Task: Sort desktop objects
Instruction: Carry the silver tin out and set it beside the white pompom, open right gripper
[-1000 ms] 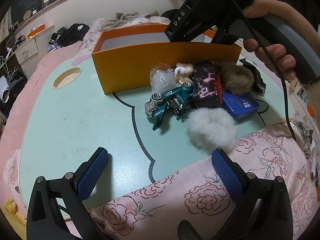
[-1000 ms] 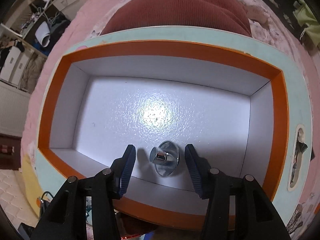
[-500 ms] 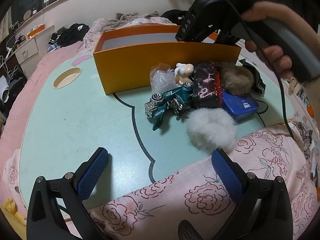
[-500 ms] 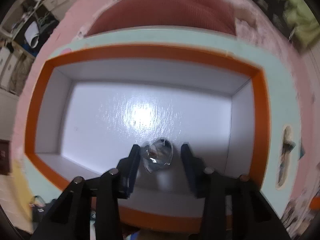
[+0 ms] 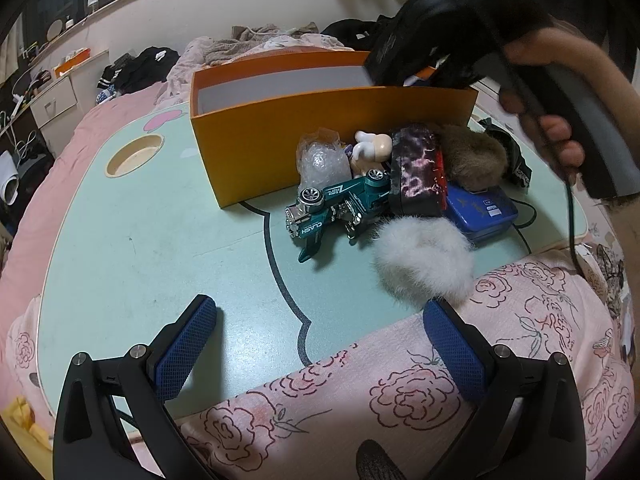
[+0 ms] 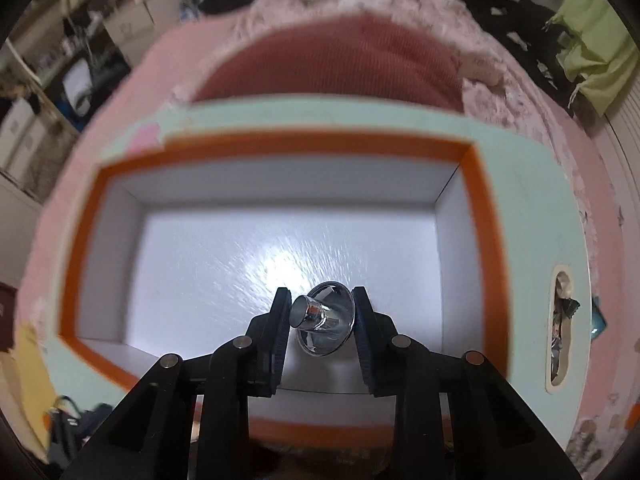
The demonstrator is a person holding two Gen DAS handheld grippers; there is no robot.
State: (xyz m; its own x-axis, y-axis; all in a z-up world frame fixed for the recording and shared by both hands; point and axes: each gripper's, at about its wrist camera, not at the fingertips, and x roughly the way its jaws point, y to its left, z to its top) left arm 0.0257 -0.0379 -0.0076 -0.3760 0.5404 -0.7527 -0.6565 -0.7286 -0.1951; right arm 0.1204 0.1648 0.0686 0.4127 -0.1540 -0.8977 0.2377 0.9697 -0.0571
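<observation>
Two hand-held grippers are at work over a pale green worktop [image 5: 120, 232]. Nearest in the left wrist view, the left hand-held gripper [image 5: 320, 344] stands wide open with nothing between its blue pads [image 5: 184, 344], hanging above the worktop's near edge and a pink rose-print cloth [image 5: 360, 392]. Just beyond lies a white fluffy ball [image 5: 424, 256], and behind it a heap of things touching one another: a teal toy car [image 5: 340, 208], a blue tin [image 5: 480, 208], a dark purple-patterned pouch [image 5: 416, 172], a brown fluffy ball [image 5: 472, 156], a crumpled clear plastic bag [image 5: 320, 160] and a pale figurine [image 5: 372, 148]. The heap rests against the near wall of an orange box [image 5: 320, 132]. Above the box's far right corner a person's hand [image 5: 560, 92] holds the right hand-held gripper's handle, blurred.

From the right wrist view, the right hand-held gripper [image 6: 322, 316] points down into the orange box [image 6: 484, 240], whose inside is white. Its jaws are closing on a small shiny metal funnel-shaped piece [image 6: 324, 320], and both pads appear to touch it, one at its narrow end and one at its wide rim. Beyond the box sit the worktop's far rim and a rust-red cushion [image 6: 328, 60]; farther off, clothes lie on a pink bed [image 5: 132, 68].
</observation>
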